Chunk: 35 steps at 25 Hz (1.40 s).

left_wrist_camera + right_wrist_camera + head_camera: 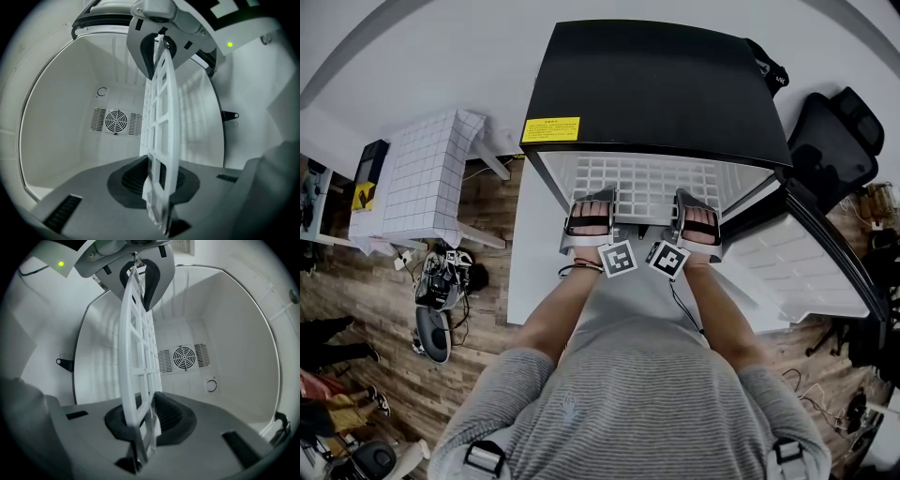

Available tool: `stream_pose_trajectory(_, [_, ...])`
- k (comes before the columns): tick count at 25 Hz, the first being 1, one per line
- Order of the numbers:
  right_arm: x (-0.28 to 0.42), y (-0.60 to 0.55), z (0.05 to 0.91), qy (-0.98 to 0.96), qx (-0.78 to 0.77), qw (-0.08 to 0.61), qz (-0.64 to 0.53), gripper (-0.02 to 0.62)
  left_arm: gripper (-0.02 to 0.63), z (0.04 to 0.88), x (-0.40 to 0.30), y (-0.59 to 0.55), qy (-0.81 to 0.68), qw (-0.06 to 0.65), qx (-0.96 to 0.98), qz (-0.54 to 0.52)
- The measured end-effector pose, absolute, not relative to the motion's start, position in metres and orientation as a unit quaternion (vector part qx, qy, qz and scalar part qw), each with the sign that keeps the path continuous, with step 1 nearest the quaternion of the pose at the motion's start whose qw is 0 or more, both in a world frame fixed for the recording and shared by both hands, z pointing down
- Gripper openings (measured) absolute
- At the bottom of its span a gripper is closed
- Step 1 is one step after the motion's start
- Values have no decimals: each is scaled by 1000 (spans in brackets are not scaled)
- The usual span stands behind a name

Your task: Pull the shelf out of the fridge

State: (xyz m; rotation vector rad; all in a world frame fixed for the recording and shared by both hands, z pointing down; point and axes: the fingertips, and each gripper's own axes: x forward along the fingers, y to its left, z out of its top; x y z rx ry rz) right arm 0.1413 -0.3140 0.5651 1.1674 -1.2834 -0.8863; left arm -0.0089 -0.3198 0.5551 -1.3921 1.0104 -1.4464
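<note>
A small black fridge stands with its door swung open to the right. Its white grid shelf juts forward from the opening. My left gripper is shut on the shelf's front edge at the left, my right gripper on the same edge at the right. The left gripper view has the shelf edge-on between the pads, running up the frame. From the right gripper view the shelf is pinched the same way. A round fan grille sits on the fridge's back wall.
A table with a white checked cloth stands to the left of the fridge. A black office chair is behind the open door at the right. Cables and small gear lie on the wooden floor. Another person's legs show at far left.
</note>
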Motion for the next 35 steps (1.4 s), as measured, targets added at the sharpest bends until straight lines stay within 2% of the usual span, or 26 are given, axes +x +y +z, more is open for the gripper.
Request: stream_pose_trajectory(35, [140, -286, 567, -548, 502, 555, -373, 46, 54, 558, -9, -292, 410, 424, -571, -572])
